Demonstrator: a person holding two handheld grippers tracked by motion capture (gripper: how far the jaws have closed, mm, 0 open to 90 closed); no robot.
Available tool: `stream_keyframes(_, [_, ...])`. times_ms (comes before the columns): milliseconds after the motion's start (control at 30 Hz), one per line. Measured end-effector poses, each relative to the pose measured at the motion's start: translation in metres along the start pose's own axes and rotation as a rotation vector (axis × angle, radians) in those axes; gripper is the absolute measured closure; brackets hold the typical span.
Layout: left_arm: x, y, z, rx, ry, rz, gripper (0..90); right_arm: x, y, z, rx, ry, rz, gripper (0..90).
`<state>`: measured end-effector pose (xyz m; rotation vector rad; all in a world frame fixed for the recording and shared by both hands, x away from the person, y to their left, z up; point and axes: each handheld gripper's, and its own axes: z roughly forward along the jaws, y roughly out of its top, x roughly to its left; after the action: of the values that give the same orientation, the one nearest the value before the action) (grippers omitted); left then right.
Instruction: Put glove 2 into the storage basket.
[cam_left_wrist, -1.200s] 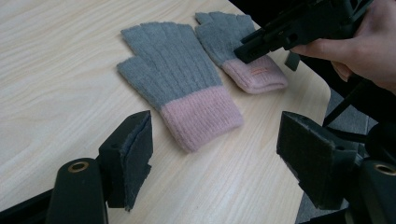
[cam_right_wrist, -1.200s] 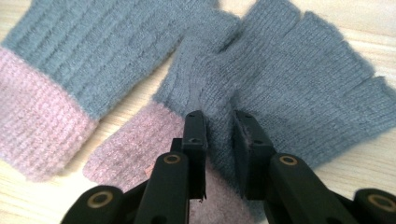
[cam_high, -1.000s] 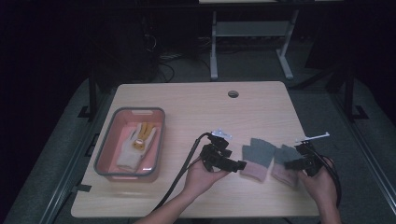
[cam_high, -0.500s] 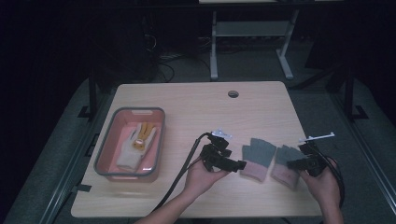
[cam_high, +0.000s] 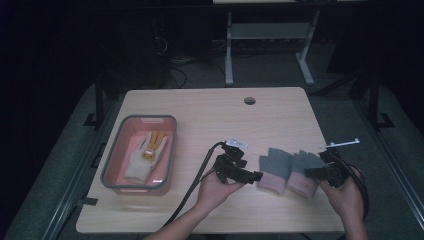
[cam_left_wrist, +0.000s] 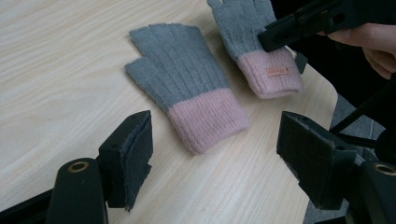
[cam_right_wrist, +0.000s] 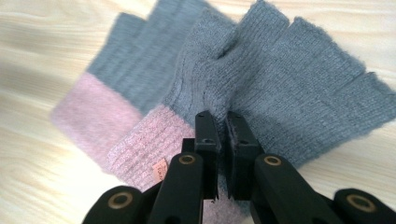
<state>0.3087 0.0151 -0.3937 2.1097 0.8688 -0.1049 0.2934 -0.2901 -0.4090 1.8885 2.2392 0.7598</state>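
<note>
Nearest to us, at the table's front edge, our right gripper (cam_high: 314, 172) had just been closing, and its jaws were pinched together on the knit of the right-hand glove (cam_high: 304, 172), close to where the grey fabric met the pink cuff. In the right gripper view the two black jaws stood almost touching, with a fold of that glove (cam_right_wrist: 280, 88) caught between them, and a small orange label showed on the cuff just beside the left jaw. The other glove (cam_right_wrist: 116, 84) lay partly under it, off to the left in that view.

Our left gripper (cam_high: 250, 176) was held just beside the left-hand glove (cam_high: 275, 169), jaws spread wide and gripping nothing. In the left gripper view that glove (cam_left_wrist: 187, 93) lay flat on the wood ahead of the open jaws, pink cuff towards us, apart from both pads. Beyond it the second glove (cam_left_wrist: 261, 42) lay with the right gripper (cam_left_wrist: 280, 35) clamped on it.

Further off and to the left, a grey-rimmed pink tray (cam_high: 112, 167) sat on the table (cam_high: 210, 115) and held a white work glove (cam_high: 142, 155) with yellow-orange fingers. A round hole (cam_high: 249, 100) marked the table's far edge.
</note>
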Motion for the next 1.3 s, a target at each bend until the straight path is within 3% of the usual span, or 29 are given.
stream_keyframes(500, [0.007,0.0,-0.006,-0.003,0.02,-0.006,27.0,0.049,0.025,0.013,0.005,0.057,-0.071,84.8])
stream_keyframes(667, [0.009,-0.001,-0.008,-0.006,0.026,-0.01,26.9,0.062,0.031,0.023,0.028,0.048,-0.089,84.6])
stream_keyframes(1100, [0.01,-0.004,0.005,0.024,0.021,-0.028,27.0,0.062,0.03,0.045,0.043,0.031,-0.047,80.7])
stream_keyframes(1300, [0.009,-0.002,0.019,0.036,0.002,-0.057,27.2,0.059,0.028,0.039,0.011,0.054,-0.036,74.4])
